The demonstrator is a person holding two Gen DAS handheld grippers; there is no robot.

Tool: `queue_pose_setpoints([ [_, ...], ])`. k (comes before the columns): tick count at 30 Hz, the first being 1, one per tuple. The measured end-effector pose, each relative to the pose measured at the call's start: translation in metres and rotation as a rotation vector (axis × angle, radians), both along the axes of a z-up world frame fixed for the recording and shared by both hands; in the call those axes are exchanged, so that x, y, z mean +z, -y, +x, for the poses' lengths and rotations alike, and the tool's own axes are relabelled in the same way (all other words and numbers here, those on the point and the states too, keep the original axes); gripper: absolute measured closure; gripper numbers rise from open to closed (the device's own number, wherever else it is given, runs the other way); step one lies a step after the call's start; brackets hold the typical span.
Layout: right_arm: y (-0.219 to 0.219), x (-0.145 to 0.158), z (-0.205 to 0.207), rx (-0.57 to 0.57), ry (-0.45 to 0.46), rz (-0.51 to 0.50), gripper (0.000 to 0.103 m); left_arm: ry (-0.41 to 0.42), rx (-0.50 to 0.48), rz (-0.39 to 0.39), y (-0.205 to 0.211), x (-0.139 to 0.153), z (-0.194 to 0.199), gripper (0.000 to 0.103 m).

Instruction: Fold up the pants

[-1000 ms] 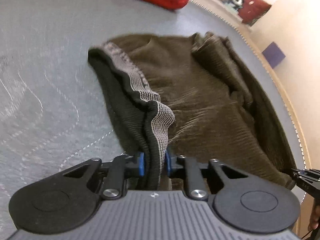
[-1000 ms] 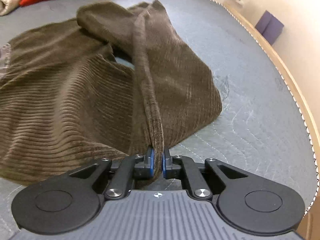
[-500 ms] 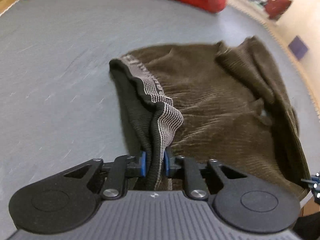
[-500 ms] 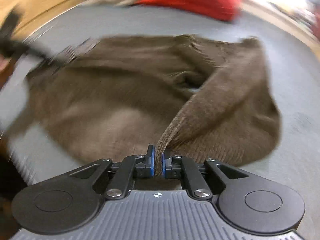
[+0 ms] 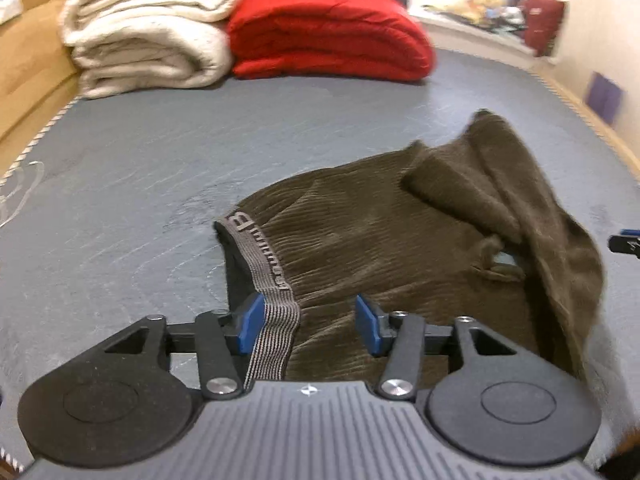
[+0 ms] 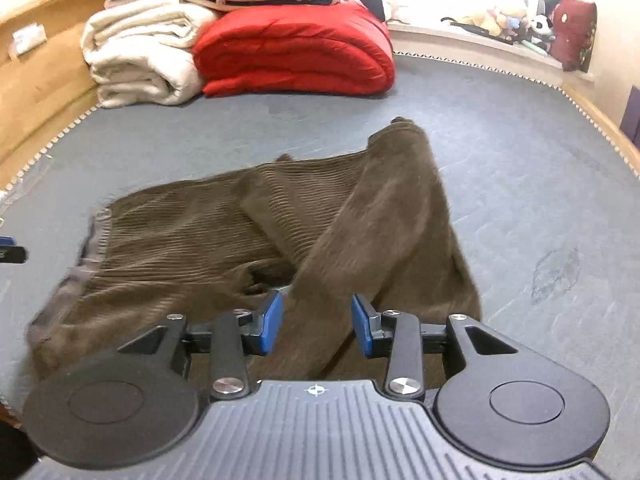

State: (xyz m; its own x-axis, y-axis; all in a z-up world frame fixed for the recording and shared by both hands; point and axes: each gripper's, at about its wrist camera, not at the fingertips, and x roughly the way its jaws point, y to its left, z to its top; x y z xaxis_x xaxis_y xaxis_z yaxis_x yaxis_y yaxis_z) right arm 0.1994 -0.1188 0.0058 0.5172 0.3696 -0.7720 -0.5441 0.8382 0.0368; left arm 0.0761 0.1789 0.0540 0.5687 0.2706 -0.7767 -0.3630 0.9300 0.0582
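Brown corduroy pants (image 5: pixel 400 248) lie bunched on the grey mattress (image 5: pixel 160 168), with one leg folded over on the right (image 6: pixel 384 216). The grey striped waistband (image 5: pixel 276 320) runs down to my left gripper (image 5: pixel 310 322), whose jaws are opening. The band rests by the left blue pad (image 5: pixel 252 322) and is not pinched. My right gripper (image 6: pixel 316 328) is opening too. The folded leg lies loose between its blue pads (image 6: pixel 362 330). Each gripper's tip shows at the edge of the other's view.
Folded cream blankets (image 5: pixel 148 28) and a red duvet (image 5: pixel 328 32) are stacked at the far end of the mattress. A wooden bed frame (image 6: pixel 44 80) runs along the left. A sill with toys (image 6: pixel 516 20) lies at the far right.
Both grippers were shut on the pants, left on the waistband and right on a leg fold. Both have opened, let go, and drawn back and upward. The pants have dropped onto the mattress.
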Motion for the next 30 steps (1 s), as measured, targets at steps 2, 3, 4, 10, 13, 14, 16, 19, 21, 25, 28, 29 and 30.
queue_pose_setpoints([
  [2,-0.005,-0.016,0.016,-0.016,-0.021,-0.024,0.063,-0.023,0.003,0.027,0.015,-0.005,0.015,0.040],
  [3,-0.011,-0.024,0.024,-0.027,-0.037,-0.036,0.063,-0.020,-0.005,0.044,0.024,-0.008,0.016,0.036],
  [4,-0.019,-0.025,0.030,-0.030,-0.034,-0.034,0.062,-0.015,-0.009,0.058,0.029,-0.008,0.022,0.033],
  [10,-0.062,-0.055,0.059,0.007,-0.029,-0.121,0.035,-0.091,-0.111,-0.116,0.039,-0.035,0.068,0.045],
  [13,-0.076,-0.073,0.072,0.003,-0.078,-0.164,0.035,-0.144,-0.134,-0.177,0.044,-0.053,0.082,0.080],
  [14,-0.081,-0.078,0.075,0.006,-0.089,-0.177,0.035,-0.151,-0.142,-0.183,0.045,-0.056,0.084,0.081],
  [16,-0.089,-0.088,0.076,0.033,-0.093,-0.227,0.037,-0.158,-0.151,-0.176,0.048,-0.059,0.086,0.081],
  [19,-0.086,-0.092,0.070,0.105,-0.048,-0.296,0.066,-0.182,-0.146,-0.128,0.043,-0.062,0.090,0.080],
  [21,-0.067,-0.084,0.070,0.116,-0.066,-0.264,0.089,-0.193,-0.144,-0.095,0.040,-0.064,0.089,0.079],
  [25,0.000,-0.066,0.066,0.047,-0.085,-0.262,0.095,-0.202,-0.126,-0.070,0.031,-0.062,0.083,0.075],
  [28,0.062,-0.058,0.053,-0.002,-0.113,-0.258,0.096,-0.180,-0.141,-0.074,0.034,-0.051,0.072,0.074],
  [29,0.082,-0.058,0.046,-0.016,-0.145,-0.244,0.097,-0.170,-0.154,-0.076,0.036,-0.048,0.067,0.072],
  [30,0.101,-0.060,0.039,-0.019,-0.184,-0.232,0.097,-0.165,-0.168,-0.076,0.038,-0.046,0.063,0.068],
])
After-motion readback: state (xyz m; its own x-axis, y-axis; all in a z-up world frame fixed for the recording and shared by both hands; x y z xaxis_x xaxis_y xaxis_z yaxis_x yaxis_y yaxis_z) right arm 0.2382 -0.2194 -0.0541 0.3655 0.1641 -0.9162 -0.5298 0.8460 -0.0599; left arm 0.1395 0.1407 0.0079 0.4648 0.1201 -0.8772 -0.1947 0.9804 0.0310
